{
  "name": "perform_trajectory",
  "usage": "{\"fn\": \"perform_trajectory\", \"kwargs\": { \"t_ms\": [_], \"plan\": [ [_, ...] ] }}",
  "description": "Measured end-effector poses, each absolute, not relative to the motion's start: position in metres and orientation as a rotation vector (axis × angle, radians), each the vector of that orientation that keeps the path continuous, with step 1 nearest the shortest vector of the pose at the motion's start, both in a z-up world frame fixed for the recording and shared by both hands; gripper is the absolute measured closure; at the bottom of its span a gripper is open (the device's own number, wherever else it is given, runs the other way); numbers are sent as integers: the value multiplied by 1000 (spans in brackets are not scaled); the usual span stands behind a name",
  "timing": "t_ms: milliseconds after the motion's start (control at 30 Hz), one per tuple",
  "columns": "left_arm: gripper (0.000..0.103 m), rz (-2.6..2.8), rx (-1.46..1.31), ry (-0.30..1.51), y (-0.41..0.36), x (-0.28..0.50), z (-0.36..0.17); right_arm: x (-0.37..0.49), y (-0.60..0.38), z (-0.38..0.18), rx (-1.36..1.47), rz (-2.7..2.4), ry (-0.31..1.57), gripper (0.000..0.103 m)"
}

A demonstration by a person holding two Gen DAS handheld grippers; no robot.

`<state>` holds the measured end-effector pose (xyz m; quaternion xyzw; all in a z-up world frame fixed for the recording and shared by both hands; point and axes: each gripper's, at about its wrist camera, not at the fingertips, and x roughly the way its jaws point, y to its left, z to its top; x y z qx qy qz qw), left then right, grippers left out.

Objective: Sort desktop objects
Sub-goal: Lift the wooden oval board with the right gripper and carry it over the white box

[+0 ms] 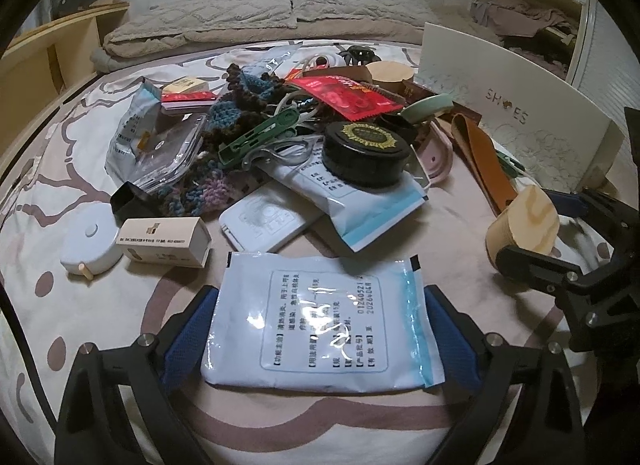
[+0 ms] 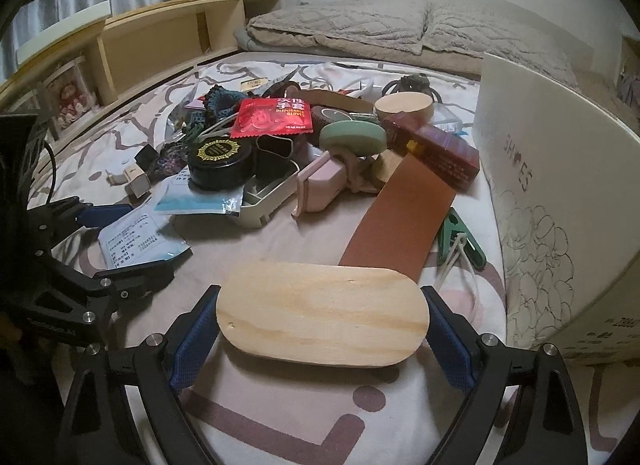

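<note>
My left gripper (image 1: 320, 329) is shut on a white-and-blue medicine sachet (image 1: 320, 317), its blue pads against both side edges. The sachet also shows in the right wrist view (image 2: 136, 237). My right gripper (image 2: 323, 325) is shut on an oval wooden box (image 2: 323, 323), pads on both ends, just above the bedsheet. The box shows at the right of the left wrist view (image 1: 524, 225). A pile of small objects lies beyond: a black round tin (image 1: 366, 155), a red glove packet (image 2: 272, 117), a brown leather strap (image 2: 396, 209), crochet pieces (image 1: 240, 105).
A white shoebox lid (image 2: 560, 201) stands upright on the right. A white tape measure (image 1: 90, 241) and a small cream carton (image 1: 164, 241) lie at left. A green clip (image 2: 460, 237) lies beside the strap. Pillows (image 1: 280, 13) lie behind, and a wooden shelf (image 2: 160, 33) stands at left.
</note>
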<state>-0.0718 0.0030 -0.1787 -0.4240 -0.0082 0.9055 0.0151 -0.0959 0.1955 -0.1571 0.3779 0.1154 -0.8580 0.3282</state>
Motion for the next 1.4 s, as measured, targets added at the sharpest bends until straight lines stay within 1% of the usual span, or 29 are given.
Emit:
{"fn": "perform_trajectory", "kwargs": {
  "t_ms": [100,233,567,767,1100,1400],
  "plan": [
    [9,2817,-1309,-30,3,-70,-177,-95,196,-155,984,-2253,302,9],
    [10,2826,-1305,-14,6,-68,-176,-96,200,-151,993,-2251,257,9],
    [10,2831,-1236,7,14,-58,-162,-89,205,-135,972,-2264,244,9],
    [10,2836,-1181,3,17,-50,-152,-87,211,-123,993,-2252,196,9],
    [10,2846,-1083,-56,15,-41,-138,-89,235,-65,867,-2304,188,9],
    [10,2842,-1063,-77,14,-41,-135,-132,271,-10,830,-2493,266,9]
  ]
}}
